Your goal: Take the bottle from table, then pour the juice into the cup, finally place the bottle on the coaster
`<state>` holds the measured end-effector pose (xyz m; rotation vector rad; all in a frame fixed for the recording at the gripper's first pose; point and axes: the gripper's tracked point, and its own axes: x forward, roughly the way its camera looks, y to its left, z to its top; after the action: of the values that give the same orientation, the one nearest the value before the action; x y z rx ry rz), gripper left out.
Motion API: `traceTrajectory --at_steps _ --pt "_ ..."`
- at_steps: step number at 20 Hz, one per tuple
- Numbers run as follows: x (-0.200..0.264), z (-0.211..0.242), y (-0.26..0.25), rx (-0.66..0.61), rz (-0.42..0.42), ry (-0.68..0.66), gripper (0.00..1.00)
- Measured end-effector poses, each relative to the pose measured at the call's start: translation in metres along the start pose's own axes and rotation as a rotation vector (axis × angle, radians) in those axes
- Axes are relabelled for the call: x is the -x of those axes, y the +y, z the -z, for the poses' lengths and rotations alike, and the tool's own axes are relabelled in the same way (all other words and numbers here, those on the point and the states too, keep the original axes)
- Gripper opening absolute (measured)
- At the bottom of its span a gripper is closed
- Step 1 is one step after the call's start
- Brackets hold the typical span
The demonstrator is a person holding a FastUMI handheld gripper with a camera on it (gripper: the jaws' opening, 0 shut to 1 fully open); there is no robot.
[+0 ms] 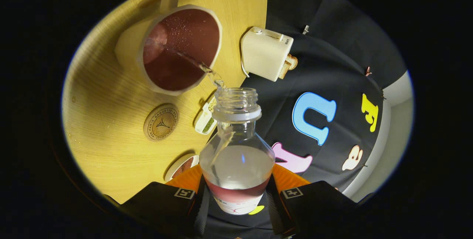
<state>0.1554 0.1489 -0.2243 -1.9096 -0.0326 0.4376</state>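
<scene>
Table [111, 128], tongs [236, 194] gripping bottle [236, 157], cup [181, 48] filling

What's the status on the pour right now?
Hand-held gripper shut on bottle, tilted. Thin stream running into cup. Coaster bare beside cup; toaster off the pour line.

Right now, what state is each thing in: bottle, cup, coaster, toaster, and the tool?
Bottle: uncapped, tilted toward the cup, pouring a thin stream, some liquid left inside.
Cup: upright on the table, holding reddish juice, taking the stream.
Coaster: flat on the table, nothing on it.
Toaster: on the table beyond the bottle, bread in its slot.
Tool: fingers shut on the bottle's body.
</scene>
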Motion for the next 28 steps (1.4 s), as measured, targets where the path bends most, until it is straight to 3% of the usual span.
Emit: traceTrajectory --at_steps 15,28 --pt "-0.003 -0.018 -0.029 0.150 0.049 -0.058 0.69" --pt "0.001 -0.018 -0.026 0.247 0.035 -0.072 0.69"
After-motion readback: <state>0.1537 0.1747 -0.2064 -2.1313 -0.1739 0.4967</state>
